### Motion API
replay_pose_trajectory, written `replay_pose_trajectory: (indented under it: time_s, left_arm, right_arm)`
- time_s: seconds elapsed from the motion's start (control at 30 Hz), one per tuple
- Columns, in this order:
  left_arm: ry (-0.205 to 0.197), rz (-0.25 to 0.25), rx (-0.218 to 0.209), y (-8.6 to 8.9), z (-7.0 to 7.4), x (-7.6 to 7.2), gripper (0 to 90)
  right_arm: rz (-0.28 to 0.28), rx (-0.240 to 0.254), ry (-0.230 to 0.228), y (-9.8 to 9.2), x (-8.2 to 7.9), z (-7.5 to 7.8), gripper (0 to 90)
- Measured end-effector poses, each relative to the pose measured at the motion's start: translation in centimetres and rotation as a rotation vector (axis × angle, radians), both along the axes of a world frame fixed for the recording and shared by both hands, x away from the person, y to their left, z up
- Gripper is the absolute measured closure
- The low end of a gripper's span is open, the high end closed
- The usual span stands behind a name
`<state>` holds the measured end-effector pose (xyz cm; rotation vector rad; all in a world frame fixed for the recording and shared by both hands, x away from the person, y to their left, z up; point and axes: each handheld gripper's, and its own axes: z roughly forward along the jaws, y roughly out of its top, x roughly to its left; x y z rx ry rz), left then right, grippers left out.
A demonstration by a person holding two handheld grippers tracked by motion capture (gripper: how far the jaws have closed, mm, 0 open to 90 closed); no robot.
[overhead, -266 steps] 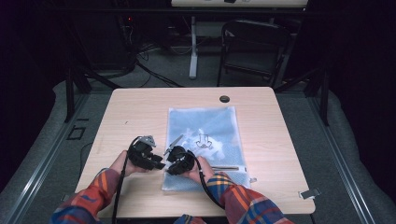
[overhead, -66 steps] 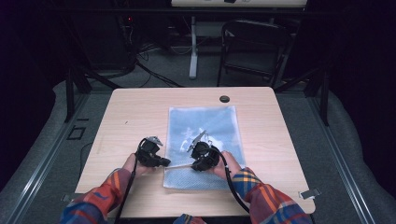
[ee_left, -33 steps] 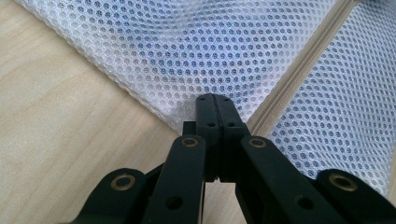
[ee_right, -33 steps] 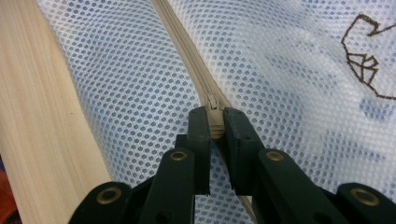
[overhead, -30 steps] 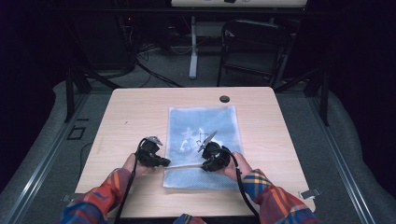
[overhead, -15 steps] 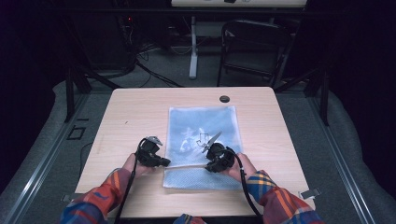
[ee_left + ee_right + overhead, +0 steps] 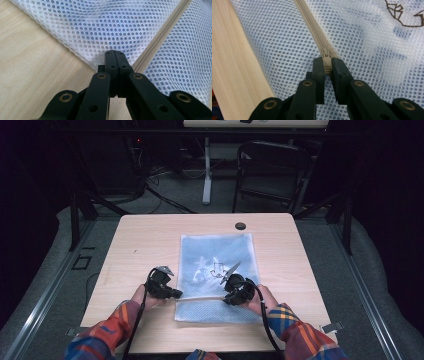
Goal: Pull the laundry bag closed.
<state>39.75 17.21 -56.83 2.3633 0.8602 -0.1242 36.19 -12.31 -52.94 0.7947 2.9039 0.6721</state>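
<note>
Nearest to us, two plaid sleeves [image 7: 295,330] come in over the table [image 7: 140,245] edge, one gripper per hand.

Left gripper [image 7: 113,56]: jaws pressed together on the near-left edge of the mesh bag [image 7: 217,270], right beside the zip's end. In the high view it sits at the bag's left side [image 7: 162,287].

Right gripper [image 7: 327,65]: jaws nearly together, pinching the beige zip pull [image 7: 326,62]. In the high view it sits toward the bag's right [image 7: 237,290], with the zip [image 7: 200,298] running as a pale line between the two grippers.

The bag lies flat at the table's centre, its long side running near to far, the zip across the near part. A dark printed drawing [image 7: 404,13] shows through the mesh farther out. Something bluish seems to be inside; we cannot tell what.

Handling, our judgement: the mesh is light, soft and floppy, and will bunch and drag if pulled on its own, so one grip must anchor the fabric at the zip's end while the other works the small pull. The pull is small and could slip from the jaws.

Farther off: a dark round grommet [image 7: 240,226] at the far edge, then a chair [image 7: 270,170] on the floor.
</note>
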Motion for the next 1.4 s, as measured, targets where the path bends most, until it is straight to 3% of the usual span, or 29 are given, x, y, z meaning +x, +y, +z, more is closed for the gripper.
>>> replay_pose_trajectory:
  time_s: [0.87, 1.2, 1.4]
  left_arm:
    - [0.002, 0.001, -0.001, 0.0, 0.0, 0.0, 90.0]
    - [0.003, 0.001, -0.001, 0.0, 0.0, -0.1, 90.0]
    - [0.001, 0.001, -0.002, 0.0, 0.0, 0.0, 90.0]
  right_arm:
    - [-0.034, -0.007, 0.009, -2.0, -0.3, -0.3, 81.7]
    - [-0.047, -0.034, 0.016, -3.2, -0.4, -0.4, 81.7]
    - [-0.064, -0.019, 0.025, -3.9, -0.4, -0.4, 81.6]
